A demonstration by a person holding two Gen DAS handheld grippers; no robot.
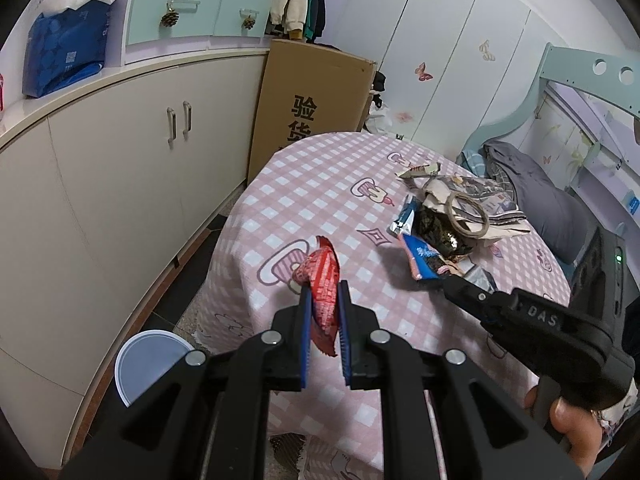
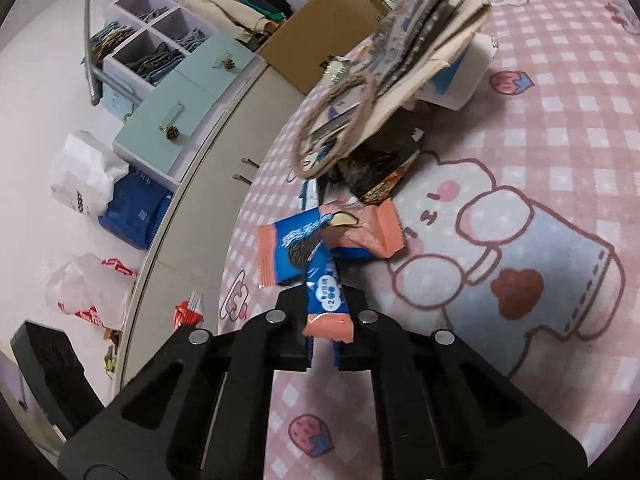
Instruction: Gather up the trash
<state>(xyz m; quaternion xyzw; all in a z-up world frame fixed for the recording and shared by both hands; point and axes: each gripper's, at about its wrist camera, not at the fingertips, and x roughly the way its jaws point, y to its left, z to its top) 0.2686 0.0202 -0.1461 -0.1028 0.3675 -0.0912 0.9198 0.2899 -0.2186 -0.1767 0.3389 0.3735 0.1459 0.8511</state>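
Note:
My left gripper is shut on a red snack wrapper and holds it above the near left part of the pink checked table. My right gripper is shut on a blue and pink biscuit wrapper, just above the tablecloth; in the left wrist view it shows at the right with that wrapper. Behind it lies a pile of trash: a dark wrapper, a paper bag with a rope handle and more wrappers.
A white bin with a blue liner stands on the floor left of the table. A long cream cabinet runs along the left wall, with a cardboard box at its end. A bed is behind the table on the right.

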